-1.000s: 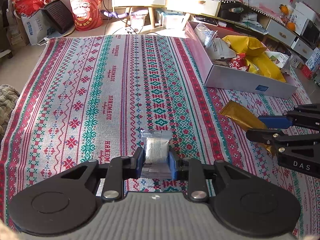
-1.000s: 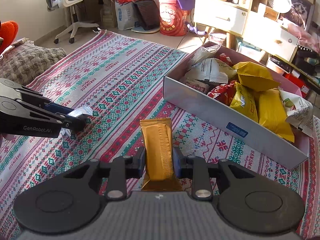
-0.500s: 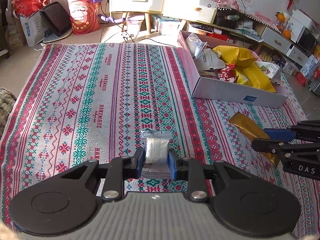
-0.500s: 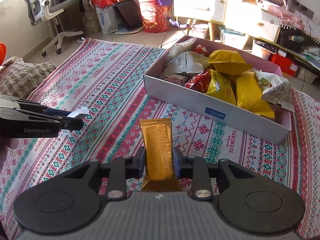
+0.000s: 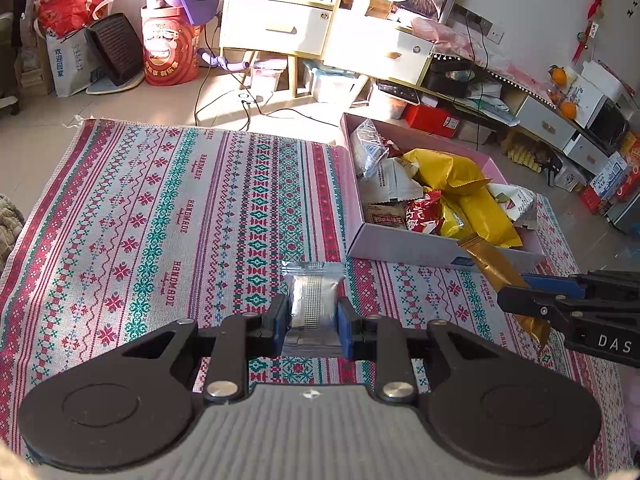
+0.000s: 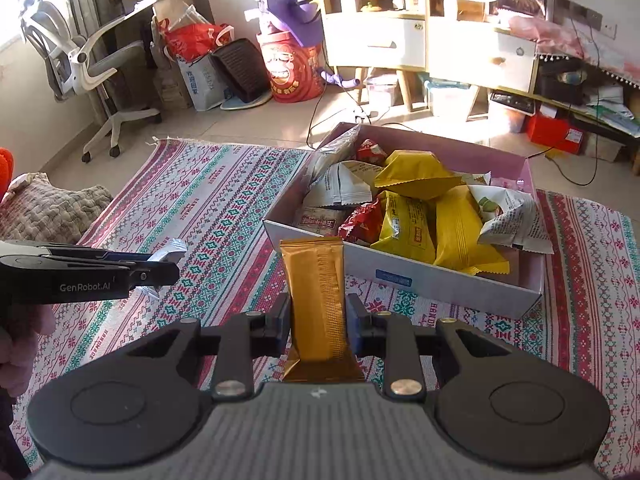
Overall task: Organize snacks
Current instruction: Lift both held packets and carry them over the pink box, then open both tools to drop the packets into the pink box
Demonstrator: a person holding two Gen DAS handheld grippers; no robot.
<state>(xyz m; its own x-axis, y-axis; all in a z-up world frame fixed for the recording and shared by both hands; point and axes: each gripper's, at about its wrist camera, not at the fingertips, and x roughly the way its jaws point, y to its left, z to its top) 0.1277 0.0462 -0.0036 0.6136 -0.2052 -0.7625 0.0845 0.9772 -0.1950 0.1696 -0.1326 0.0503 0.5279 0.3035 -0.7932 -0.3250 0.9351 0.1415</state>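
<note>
both tools have lifted off the rug [image 5: 160,208], left tool [image 5: 312,320] clamping the silver packet [image 5: 313,296], right tool [image 6: 318,320] the gold bar [image 6: 316,292].

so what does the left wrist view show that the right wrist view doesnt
Only the left wrist view: the oranges on the far right shelf.

Only the right wrist view: the white office chair and an orange object at the left edge.

Both: the snack box, the left gripper shut on a silver packet, the right gripper shut on a gold bar.

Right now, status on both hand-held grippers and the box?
Left hand-held gripper shut on silver packet. Right hand-held gripper shut on gold bar. Box ahead, open, part full. Nothing between.
</note>
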